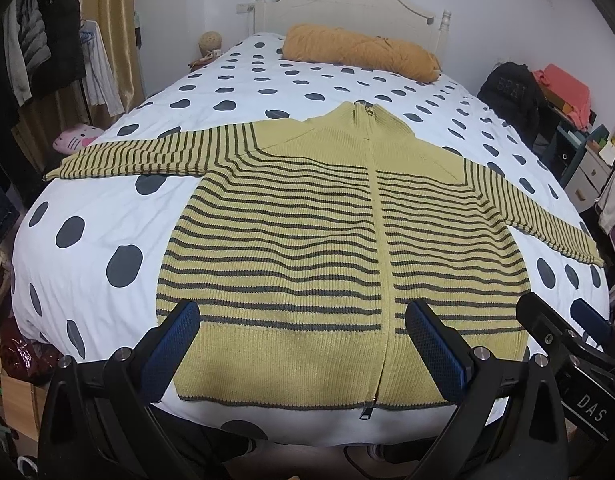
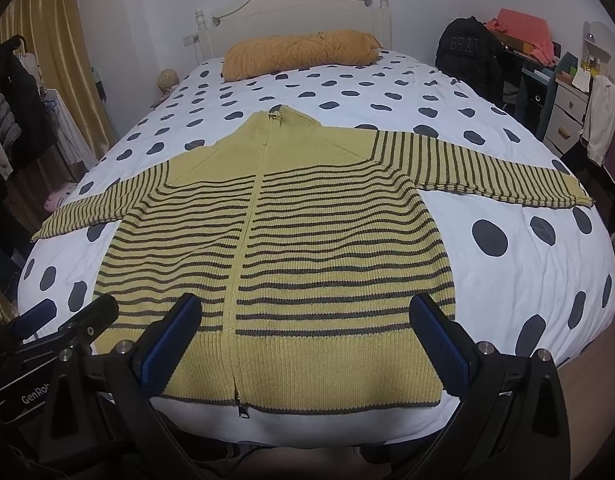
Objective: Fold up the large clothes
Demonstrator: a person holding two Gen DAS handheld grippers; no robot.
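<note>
A yellow zip-up knit sweater (image 1: pixel 307 240) with dark stripes lies flat and front up on the bed, sleeves spread to both sides, hem toward me. My left gripper (image 1: pixel 303 320) hovers open above the hem's left half, blue pads wide apart, nothing between them. In the right wrist view the same sweater (image 2: pixel 307 248) fills the middle, and my right gripper (image 2: pixel 307 316) is open over the hem's right half. The right gripper (image 1: pixel 563 324) also shows at the left wrist view's lower right, and the left gripper (image 2: pixel 67 320) at the right wrist view's lower left.
The bed has a white cover with dark dots (image 1: pixel 107 240) and a cream headboard (image 1: pixel 347 0). An orange pillow (image 1: pixel 359 52) lies at the head. Hanging clothes (image 1: pixel 35 40) stand at the left; a dark bag (image 2: pixel 467 52) and drawers (image 2: pixel 567 116) crowd the right.
</note>
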